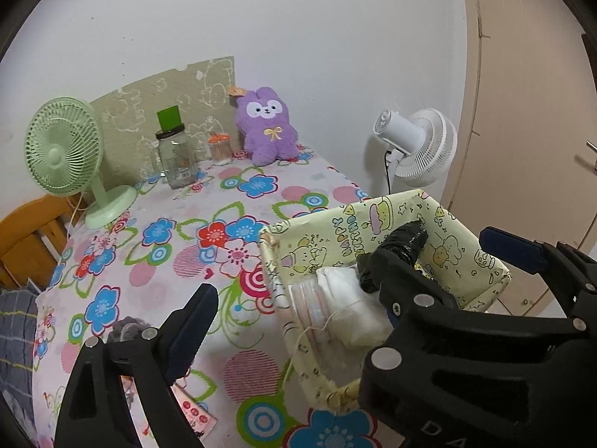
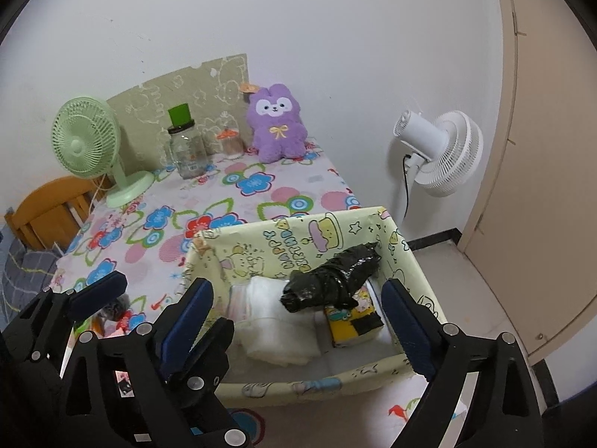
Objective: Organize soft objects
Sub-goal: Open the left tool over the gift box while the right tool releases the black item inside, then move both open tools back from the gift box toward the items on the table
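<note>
Right gripper (image 2: pixel 298 321) jaws wide, nothing between the pads; left gripper (image 1: pixel 350 280) likewise wide and empty, beside it. Black wrapped bundle (image 2: pixel 332 280), crinkled and glossy, lies in the yellow cartoon box (image 2: pixel 298 386) atop white folded cloth (image 2: pixel 276 332) and a yellow packet (image 2: pixel 354 321). Purple plush (image 2: pixel 278 127) sits at the far wall, near a green fan (image 2: pixel 87 142) and a glass jar (image 2: pixel 186 149).

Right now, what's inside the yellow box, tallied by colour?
White: 1, folded cloth bundle
Black: 1, plastic-wrapped roll
Yellow: 1, cartoon tissue pack
Total: 3 in the yellow box
</note>
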The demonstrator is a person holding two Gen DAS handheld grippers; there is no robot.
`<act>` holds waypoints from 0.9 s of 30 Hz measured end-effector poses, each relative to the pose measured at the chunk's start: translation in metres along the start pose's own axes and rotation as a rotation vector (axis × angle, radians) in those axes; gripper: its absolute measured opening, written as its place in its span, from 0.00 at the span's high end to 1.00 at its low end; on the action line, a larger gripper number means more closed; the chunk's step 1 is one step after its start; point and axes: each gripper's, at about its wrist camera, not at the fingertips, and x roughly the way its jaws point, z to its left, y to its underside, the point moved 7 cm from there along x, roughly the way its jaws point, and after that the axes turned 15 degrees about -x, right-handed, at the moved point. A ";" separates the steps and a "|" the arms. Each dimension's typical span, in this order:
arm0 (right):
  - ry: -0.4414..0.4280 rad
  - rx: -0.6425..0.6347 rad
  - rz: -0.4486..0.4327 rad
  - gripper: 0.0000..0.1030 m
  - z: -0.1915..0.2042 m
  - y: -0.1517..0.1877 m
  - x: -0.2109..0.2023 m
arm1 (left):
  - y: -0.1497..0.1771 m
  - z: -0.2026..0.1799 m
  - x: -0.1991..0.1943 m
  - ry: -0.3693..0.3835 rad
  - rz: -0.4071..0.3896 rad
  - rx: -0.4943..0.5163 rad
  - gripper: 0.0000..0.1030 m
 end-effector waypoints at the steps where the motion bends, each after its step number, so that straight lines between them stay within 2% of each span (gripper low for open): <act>1: 0.000 -0.001 -0.005 0.08 0.002 0.000 -0.003 | 0.000 0.002 -0.003 0.000 -0.005 -0.004 0.08; 16: -0.007 -0.032 -0.090 0.01 0.038 -0.006 -0.037 | 0.001 0.030 -0.040 -0.026 -0.072 -0.043 0.01; 27: -0.041 -0.063 -0.096 0.01 0.069 -0.010 -0.051 | 0.004 0.054 -0.059 -0.028 -0.092 -0.084 0.01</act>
